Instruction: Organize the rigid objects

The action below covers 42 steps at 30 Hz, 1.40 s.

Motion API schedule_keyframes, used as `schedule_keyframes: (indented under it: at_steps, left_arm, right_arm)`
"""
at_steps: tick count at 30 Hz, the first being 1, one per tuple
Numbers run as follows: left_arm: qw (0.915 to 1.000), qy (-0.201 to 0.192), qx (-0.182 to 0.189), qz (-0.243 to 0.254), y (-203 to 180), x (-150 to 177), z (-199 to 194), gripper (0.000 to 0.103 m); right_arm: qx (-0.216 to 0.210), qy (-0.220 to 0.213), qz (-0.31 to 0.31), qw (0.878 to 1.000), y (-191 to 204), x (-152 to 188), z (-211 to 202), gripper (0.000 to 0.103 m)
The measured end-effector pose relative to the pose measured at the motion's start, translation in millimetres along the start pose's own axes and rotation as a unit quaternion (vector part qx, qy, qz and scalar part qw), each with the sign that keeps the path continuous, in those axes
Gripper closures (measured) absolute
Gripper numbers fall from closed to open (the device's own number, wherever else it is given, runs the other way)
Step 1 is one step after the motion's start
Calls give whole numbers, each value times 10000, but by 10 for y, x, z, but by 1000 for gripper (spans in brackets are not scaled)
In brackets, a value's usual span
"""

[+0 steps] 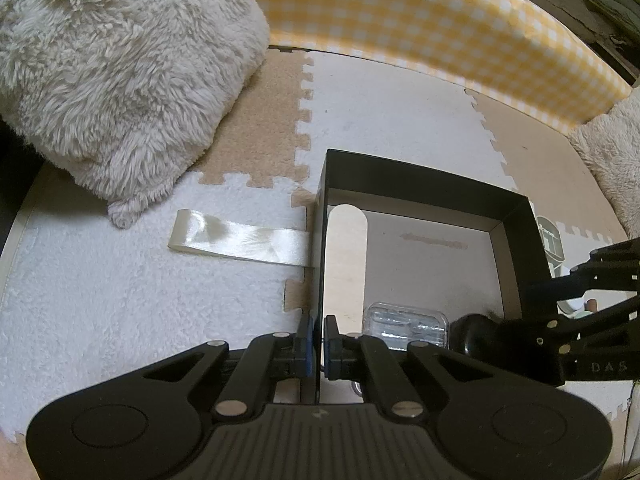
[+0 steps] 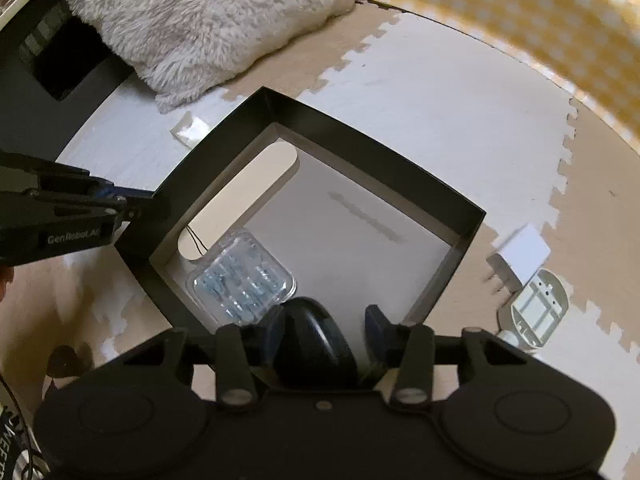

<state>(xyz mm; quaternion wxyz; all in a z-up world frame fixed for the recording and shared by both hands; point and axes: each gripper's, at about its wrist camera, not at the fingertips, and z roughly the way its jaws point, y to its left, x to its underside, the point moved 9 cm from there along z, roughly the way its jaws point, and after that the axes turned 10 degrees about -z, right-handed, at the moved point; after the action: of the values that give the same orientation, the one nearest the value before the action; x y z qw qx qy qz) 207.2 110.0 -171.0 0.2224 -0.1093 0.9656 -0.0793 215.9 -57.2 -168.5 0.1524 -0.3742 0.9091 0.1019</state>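
Observation:
A black open box (image 1: 424, 176) (image 2: 360, 136) with a pale floor sits on the foam floor mat. My left gripper (image 1: 319, 344) is shut on the box's left wall, one finger on each side. A clear plastic case (image 1: 404, 326) (image 2: 242, 276) lies inside the box near its front. My right gripper (image 2: 324, 328) is open over the box with a dark rounded object (image 2: 316, 340) (image 1: 474, 332) lying between its fingers; the right finger does not touch it.
A fluffy white cushion (image 1: 116, 76) (image 2: 208, 12) lies at the back left. A yellow checked fabric edge (image 1: 440, 28) runs along the back. A shiny white ribbon (image 1: 236, 240) lies left of the box. A white cube (image 2: 520, 256) and a white plastic fitting (image 2: 536, 312) lie right of it.

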Motion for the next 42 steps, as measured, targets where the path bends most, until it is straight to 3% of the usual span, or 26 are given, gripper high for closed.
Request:
schedule_keyframes:
  at_steps: [8,17,27,32,38,42]
  left_arm:
    - [10000,0,0,3,4,-1,0,99]
    - [10000,9,7,1,5,0,-1,99]
    - [10000,10,14,-6,1,-1,-1,99]
    - [10000,11,13,-3,9,-2,2,99]
    - [10000,10,14,-6,9,-2,2,99]
    - [10000,10,9,15,5,-4,1,99]
  right_arm:
    - [-5,-51,16,10000,53,-41,34,60]
    - [278,-313,942,9947,-57,-103,277,61]
    - [-183,-52,936,9954,117,9,295,63]
    - [-162,-227,996,9946,119,35,161,63]
    - [-78,-710,961,9928,123,0,-219,50]
    - [-16,-1092,924,9897,115,-20,-513,28]
